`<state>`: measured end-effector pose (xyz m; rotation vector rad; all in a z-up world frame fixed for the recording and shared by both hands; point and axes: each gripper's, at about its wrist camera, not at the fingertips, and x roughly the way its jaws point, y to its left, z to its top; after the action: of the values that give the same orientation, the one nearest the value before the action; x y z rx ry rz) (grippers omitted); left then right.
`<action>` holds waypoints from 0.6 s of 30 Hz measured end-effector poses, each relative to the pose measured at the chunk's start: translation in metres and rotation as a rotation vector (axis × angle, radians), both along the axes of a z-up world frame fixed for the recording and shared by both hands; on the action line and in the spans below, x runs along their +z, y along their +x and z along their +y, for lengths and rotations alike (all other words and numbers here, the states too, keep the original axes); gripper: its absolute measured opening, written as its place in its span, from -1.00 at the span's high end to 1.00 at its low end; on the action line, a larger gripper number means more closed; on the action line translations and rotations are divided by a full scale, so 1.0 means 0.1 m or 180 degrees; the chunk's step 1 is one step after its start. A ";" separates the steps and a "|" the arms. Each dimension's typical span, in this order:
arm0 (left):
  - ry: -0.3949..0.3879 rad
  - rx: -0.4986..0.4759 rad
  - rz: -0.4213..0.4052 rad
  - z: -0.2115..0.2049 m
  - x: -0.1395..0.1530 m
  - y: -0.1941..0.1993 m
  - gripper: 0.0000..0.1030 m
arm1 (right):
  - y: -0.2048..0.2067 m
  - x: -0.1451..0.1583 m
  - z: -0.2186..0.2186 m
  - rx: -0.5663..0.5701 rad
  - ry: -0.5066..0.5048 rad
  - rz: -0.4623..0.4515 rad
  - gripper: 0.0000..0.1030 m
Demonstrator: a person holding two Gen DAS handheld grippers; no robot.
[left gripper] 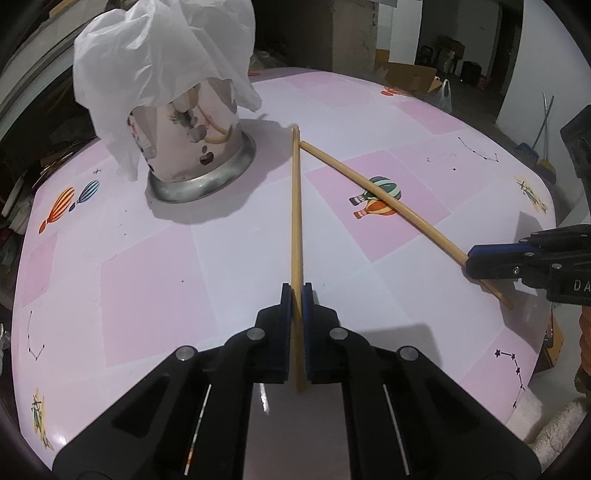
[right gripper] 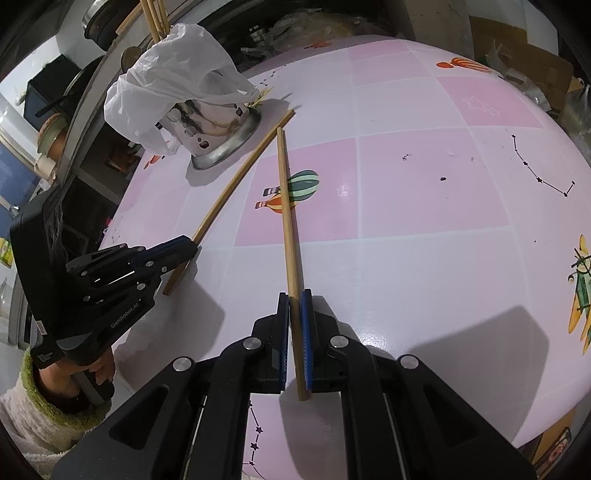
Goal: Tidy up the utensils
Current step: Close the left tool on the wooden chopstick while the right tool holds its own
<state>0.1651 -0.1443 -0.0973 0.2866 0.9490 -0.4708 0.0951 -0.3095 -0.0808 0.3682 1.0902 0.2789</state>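
Two wooden chopsticks lie over a pink and white checked table. My left gripper (left gripper: 296, 295) is shut on one chopstick (left gripper: 296, 206), which runs straight ahead toward the utensil holder (left gripper: 192, 147), a metal cup draped with a white plastic bag (left gripper: 159, 62). My right gripper (right gripper: 294, 299) is shut on the other chopstick (right gripper: 287, 206), which crosses a balloon print. In the left wrist view the right gripper (left gripper: 471, 260) holds that chopstick (left gripper: 380, 190) at the right edge. In the right wrist view the left gripper (right gripper: 194, 249) grips its chopstick (right gripper: 236, 181) at the left, with the holder (right gripper: 218, 125) beyond.
The table (left gripper: 147, 280) drops off close at the left and right. A person's hand in a fuzzy sleeve (right gripper: 48, 402) holds the left gripper. More chopsticks (right gripper: 155, 18) stick up behind the bag. Cardboard boxes (left gripper: 413, 75) and clutter stand beyond the far edge.
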 end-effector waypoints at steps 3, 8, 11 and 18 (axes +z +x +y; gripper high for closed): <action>-0.0034 0.0056 0.0015 0.07 0.00 -0.04 0.91 | 0.00 0.00 0.00 -0.0002 0.0010 -0.0005 0.86; -0.0081 0.0227 0.0058 0.31 0.02 -0.16 0.91 | -0.01 -0.01 -0.01 -0.0005 0.0019 -0.0005 0.86; -0.0167 0.0336 0.0134 0.48 0.04 -0.24 0.90 | -0.01 -0.01 0.00 -0.0005 0.0004 -0.0006 0.86; -0.0313 0.0460 0.0253 0.65 0.05 -0.41 0.90 | -0.03 0.01 0.05 0.0031 -0.0005 0.0006 0.86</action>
<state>0.1243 -0.0793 -0.0919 0.1100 1.0130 -0.3970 0.0917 -0.3049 -0.0802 0.3619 1.0943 0.2864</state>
